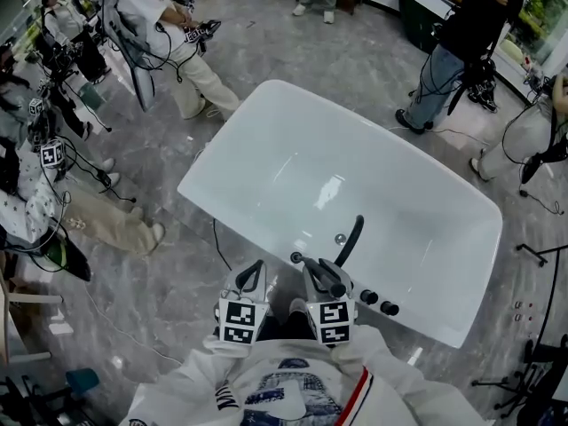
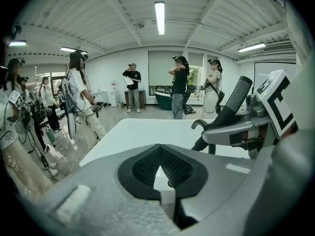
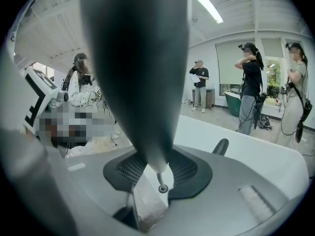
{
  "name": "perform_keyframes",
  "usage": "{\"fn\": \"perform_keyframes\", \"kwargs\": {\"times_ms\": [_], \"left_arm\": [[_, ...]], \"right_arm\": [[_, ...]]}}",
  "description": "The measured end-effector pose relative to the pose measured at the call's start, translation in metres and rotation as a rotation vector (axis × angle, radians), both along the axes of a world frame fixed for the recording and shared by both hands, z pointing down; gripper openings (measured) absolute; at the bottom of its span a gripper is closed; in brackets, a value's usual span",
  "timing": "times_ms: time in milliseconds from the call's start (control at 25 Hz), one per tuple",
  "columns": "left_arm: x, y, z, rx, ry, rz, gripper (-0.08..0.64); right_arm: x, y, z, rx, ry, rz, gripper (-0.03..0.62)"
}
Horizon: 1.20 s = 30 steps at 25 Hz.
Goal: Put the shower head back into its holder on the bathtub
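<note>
Dark and tapering, the shower head (image 3: 140, 73) fills the right gripper view. It is clamped between the pads of the right gripper (image 3: 157, 167), whose jaws stand part-way apart around its handle. Its narrow lower end hangs just above a small metal ring (image 3: 161, 188), joined to it by a thin stem (image 3: 158, 178); end and ring are apart. The white bathtub (image 3: 266, 151) lies beyond.

Left gripper view: the left gripper (image 2: 159, 150) has its jaws drawn together at the tips, with nothing between them. To its right the other gripper shows, with the shower head tilted upward above the tub. A hooked fitting, probably the spout (image 2: 198, 125), stands behind.

Head view: both grippers sit side by side at the near rim of the bathtub, close to a row of fittings (image 1: 368, 297). The ring on the rim ahead of the gripper tips is, in my judgement, the holder (image 1: 295, 257). Bystanders (image 1: 191, 51) stand off on the floor.

Assessment: the shower head is in hand and at the rim. Outstanding: lowering the tapered end into the holder, then release. It is not yet seated.
</note>
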<state>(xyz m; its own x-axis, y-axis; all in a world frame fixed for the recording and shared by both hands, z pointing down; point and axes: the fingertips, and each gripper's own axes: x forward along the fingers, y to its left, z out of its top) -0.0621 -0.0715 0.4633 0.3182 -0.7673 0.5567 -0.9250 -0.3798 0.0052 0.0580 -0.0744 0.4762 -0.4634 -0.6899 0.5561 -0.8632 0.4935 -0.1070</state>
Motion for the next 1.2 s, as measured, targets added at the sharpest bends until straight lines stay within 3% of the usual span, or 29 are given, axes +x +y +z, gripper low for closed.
{"fn": "perform_keyframes", "kwargs": {"times_ms": [480, 1200], "left_arm": [[-0.006, -0.022, 0.023, -0.027, 0.011, 0.082, -0.002], [-0.012, -0.031, 0.068, -0.050, 0.045, 0.143, 0.000]], "right_arm": [[-0.003, -0.011, 0.025, -0.054, 0.039, 0.105, 0.138], [-0.016, -0.016, 0.070, -0.112, 0.089, 0.158, 0.138]]}}
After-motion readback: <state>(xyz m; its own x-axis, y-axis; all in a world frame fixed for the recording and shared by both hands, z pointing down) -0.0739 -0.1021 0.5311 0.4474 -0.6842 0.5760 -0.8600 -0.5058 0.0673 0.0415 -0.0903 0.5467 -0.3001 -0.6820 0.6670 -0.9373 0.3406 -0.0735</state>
